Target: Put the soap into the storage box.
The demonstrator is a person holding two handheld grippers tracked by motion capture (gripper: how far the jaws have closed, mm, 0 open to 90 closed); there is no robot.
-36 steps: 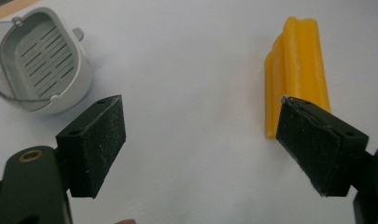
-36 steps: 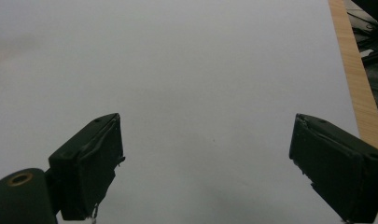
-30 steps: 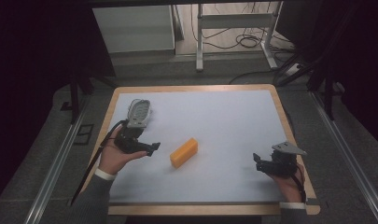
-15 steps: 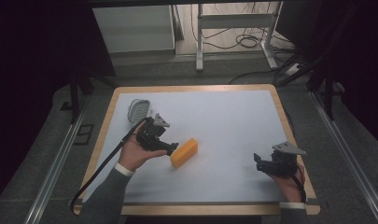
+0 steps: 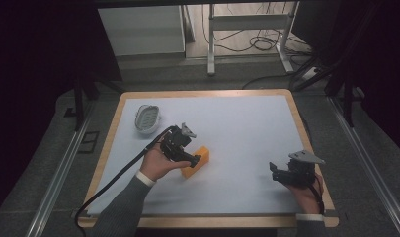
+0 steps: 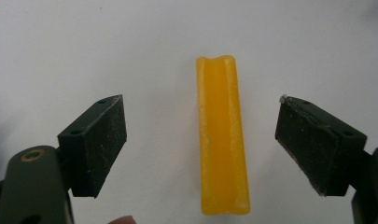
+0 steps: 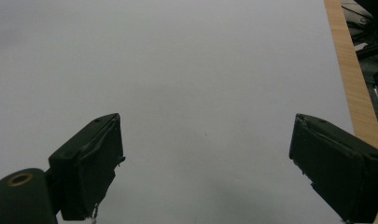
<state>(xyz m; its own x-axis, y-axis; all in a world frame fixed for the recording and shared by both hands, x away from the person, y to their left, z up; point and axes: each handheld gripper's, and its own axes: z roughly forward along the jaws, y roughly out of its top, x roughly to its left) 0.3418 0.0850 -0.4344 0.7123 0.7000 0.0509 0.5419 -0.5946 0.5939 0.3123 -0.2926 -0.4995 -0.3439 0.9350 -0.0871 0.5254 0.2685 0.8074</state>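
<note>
1. No brand, label or writing readable on anything in view.
2. Left gripper held in the person's left hand, jaws spread wide, poised over the yellow block near the middle of the white surface; contact with the block not clear from the high view.
3. In the left gripper view, left gripper jaws well apart on either side of the yellow block, a clear gap of white surface between each pad and the block; nothing held.
4. Same view: block long and narrow, running lengthwise away from the camera, with a shallow groove along its top face, a detail too small to make out from above.
5. Right gripper in the right hand, well right of the block, near the surface's wooden edge; opening hard to judge from above.
6. Right gripper view: right gripper jaws wide apart, holding nothing, bare white surface ahead and a strip of wooden edge at right.
7. High view alone: small oval grey-and-white dish, beyond and left of the block, near the surface's far left corner; black cable trailing from the left gripper towards the surface's near edge.
</note>
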